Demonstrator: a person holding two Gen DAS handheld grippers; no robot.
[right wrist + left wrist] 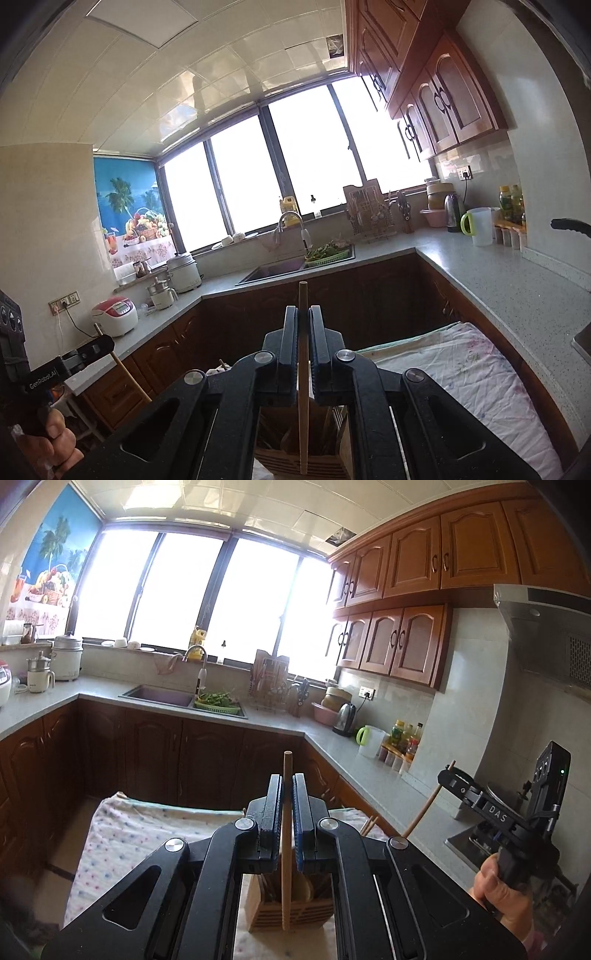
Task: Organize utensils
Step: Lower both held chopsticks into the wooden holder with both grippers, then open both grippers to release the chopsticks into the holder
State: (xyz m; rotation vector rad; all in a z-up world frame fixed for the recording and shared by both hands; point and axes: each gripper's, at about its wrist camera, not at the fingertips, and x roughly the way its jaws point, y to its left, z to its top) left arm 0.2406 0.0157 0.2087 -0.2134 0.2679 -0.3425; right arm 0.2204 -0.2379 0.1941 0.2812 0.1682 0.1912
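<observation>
My left gripper (287, 780) is shut on a wooden-handled utensil (286, 834) that stands upright, its lower end down in the slatted wooden holder (291, 912) below. My right gripper (303, 312) is shut on a thin wooden chopstick (303, 384), also upright, over the same wooden holder (295, 461). The holder has other wooden utensils inside. The right gripper also shows in the left wrist view (448, 773), gripping its stick (424, 808). The left gripper shows at the left edge of the right wrist view (105, 343).
The holder stands on a table under a dotted cloth (140, 845). Loose chopsticks (369, 825) lie on the cloth behind it. Grey counters (498, 280) wrap the room, with a sink (162, 696), kettle (345, 720), bottles (406, 742) and a rice cooker (114, 315).
</observation>
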